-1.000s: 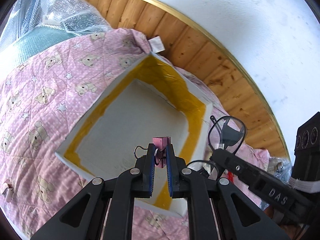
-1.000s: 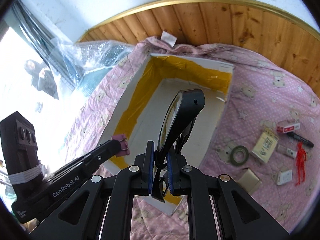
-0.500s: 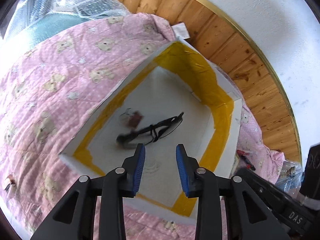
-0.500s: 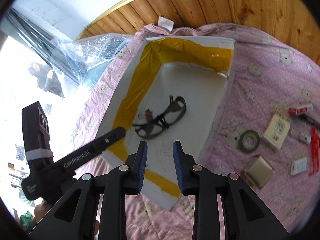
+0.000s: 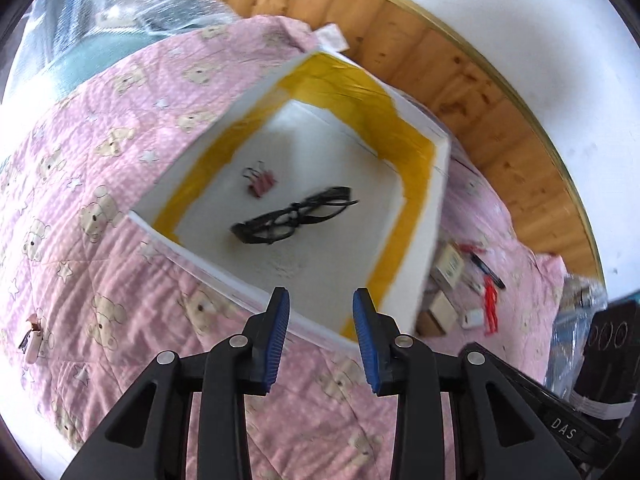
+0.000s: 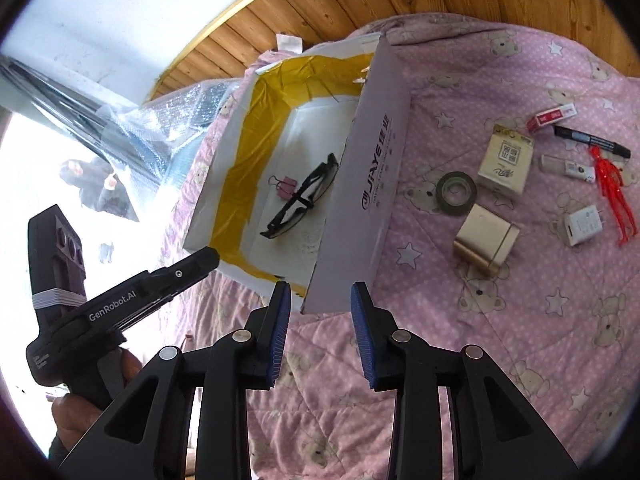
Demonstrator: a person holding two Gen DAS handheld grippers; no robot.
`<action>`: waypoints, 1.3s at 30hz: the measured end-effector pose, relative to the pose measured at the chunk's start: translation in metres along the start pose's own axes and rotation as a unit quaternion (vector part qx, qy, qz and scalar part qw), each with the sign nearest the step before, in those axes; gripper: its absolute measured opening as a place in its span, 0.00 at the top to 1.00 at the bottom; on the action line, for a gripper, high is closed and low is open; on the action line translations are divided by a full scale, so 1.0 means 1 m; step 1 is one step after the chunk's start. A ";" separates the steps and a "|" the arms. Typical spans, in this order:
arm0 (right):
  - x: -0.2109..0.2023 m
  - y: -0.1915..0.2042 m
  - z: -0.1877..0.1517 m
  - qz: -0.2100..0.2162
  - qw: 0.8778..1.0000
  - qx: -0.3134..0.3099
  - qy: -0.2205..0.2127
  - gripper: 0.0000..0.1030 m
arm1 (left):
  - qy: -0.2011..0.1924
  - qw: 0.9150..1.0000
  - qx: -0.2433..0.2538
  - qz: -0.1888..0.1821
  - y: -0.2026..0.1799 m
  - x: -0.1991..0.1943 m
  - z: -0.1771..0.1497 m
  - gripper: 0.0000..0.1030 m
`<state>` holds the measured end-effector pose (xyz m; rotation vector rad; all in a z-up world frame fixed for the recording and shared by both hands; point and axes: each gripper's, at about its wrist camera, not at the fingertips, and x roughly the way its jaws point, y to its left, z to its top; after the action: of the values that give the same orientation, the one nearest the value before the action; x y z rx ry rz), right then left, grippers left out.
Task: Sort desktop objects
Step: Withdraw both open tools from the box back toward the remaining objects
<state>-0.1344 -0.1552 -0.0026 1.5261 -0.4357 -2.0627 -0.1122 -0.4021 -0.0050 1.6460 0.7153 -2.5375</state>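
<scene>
Right of the white box (image 6: 352, 208), loose items lie on the pink quilt (image 6: 460, 344): green tape roll (image 6: 456, 193), gold block (image 6: 486, 240), marker (image 6: 592, 142). Right tool (image 6: 320, 334) nearer; jaws apart, empty. Left tool (image 5: 322, 340) also apart, empty. Glasses (image 5: 294, 216) and pink binder clip (image 5: 261, 181) rest inside box.

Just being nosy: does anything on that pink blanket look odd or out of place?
Mildly odd: the white box is patched inside with wrinkled yellow tape. The glasses and pink binder clip lie loose in it, touching or nearly so. Nothing is spilled or visibly broken.
</scene>
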 end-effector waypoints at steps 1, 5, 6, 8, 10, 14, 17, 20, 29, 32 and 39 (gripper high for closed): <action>-0.003 0.001 -0.002 -0.001 1.000 -0.004 -0.003 0.67 | -0.001 1.000 0.008 0.000 -0.006 -0.002 -0.003 0.66; -0.017 0.005 -0.011 -0.012 1.000 -0.019 -0.016 0.67 | -0.006 0.999 0.034 0.002 -0.025 -0.013 -0.011 0.66; -0.021 0.005 -0.015 -0.014 0.999 -0.021 -0.019 0.66 | -0.008 0.999 0.041 0.003 -0.028 -0.015 -0.013 0.66; -0.026 0.004 -0.021 -0.018 0.999 -0.021 -0.023 0.66 | -0.011 0.999 0.052 0.005 -0.033 -0.020 -0.019 0.66; -0.031 0.001 -0.027 -0.020 0.999 -0.017 -0.026 0.66 | -0.010 0.998 0.060 0.004 -0.037 -0.025 -0.025 0.66; -0.043 -0.006 -0.037 -0.026 0.999 -0.009 -0.036 0.66 | -0.012 0.997 0.074 0.001 -0.044 -0.031 -0.033 0.66; -0.051 -0.009 -0.044 -0.032 0.999 -0.003 -0.044 0.66 | -0.012 0.996 0.085 -0.003 -0.051 -0.035 -0.037 0.66; -0.058 -0.014 -0.050 -0.040 0.998 0.008 -0.053 0.65 | -0.012 0.995 0.095 -0.010 -0.059 -0.037 -0.041 0.66; -0.069 -0.034 -0.070 -0.058 0.996 0.041 -0.060 0.65 | 0.004 0.992 0.127 -0.024 -0.085 -0.029 -0.061 0.66; -0.072 -0.042 -0.077 -0.063 0.995 0.050 -0.061 0.65 | 0.011 0.990 0.137 -0.027 -0.093 -0.025 -0.068 0.66; -0.073 -0.056 -0.080 -0.076 0.993 0.069 -0.064 0.65 | 0.024 0.987 0.157 -0.028 -0.108 -0.013 -0.078 0.66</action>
<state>-0.0550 -0.0624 -0.0013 1.5538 -0.5340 -2.3006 -0.0689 -0.2778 0.0194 1.8030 0.3827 -2.7763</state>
